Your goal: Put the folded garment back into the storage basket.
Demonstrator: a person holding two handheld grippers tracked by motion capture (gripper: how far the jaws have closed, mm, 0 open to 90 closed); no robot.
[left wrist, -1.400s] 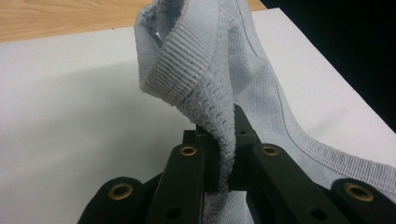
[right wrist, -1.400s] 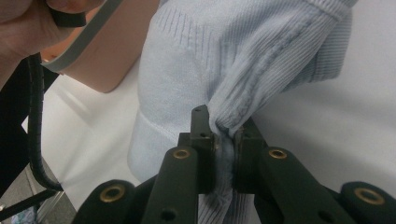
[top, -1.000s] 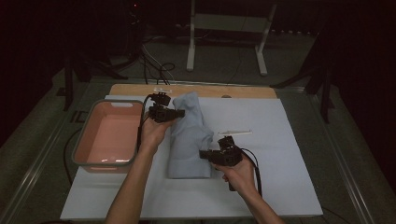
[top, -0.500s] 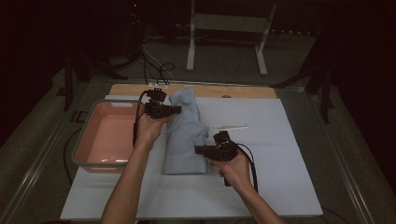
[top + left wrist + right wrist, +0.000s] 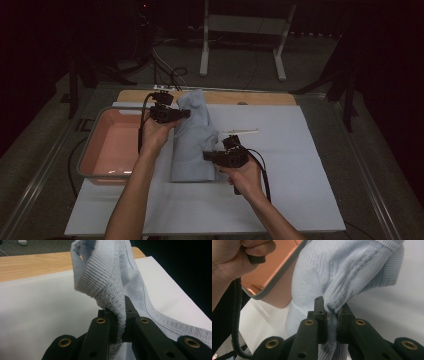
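High view: pale blue knit garment (image 5: pixel 194 137) lies folded lengthwise on the white sheet (image 5: pixel 290 165), just right of the pink tray (image 5: pixel 107 150), far end lifted. Left gripper (image 5: pixel 186 114) clamped on the ribbed hem at that far end; left gripper view shows the fabric (image 5: pixel 110 287) pinched tight between the jaws and rising above them. Right gripper (image 5: pixel 206 156) closed on a fold at the garment's near right edge; in the right gripper view the knit (image 5: pixel 342 272) bunches up out of the shut jaws.

Open room: wide bare sheet to the right and near side of the garment. Left side tight, tray rim (image 5: pixel 279 277) close against the cloth. A thin white stick (image 5: pixel 241 132) lies just right of the garment.

Surface: white sheet over a wooden board (image 5: pixel 250 97), whose strip shows along the far edge. Beyond, dark floor, cables, a white stand (image 5: pixel 240 35).

Hard to make out: room corners lost in darkness; underside of the garment hidden.
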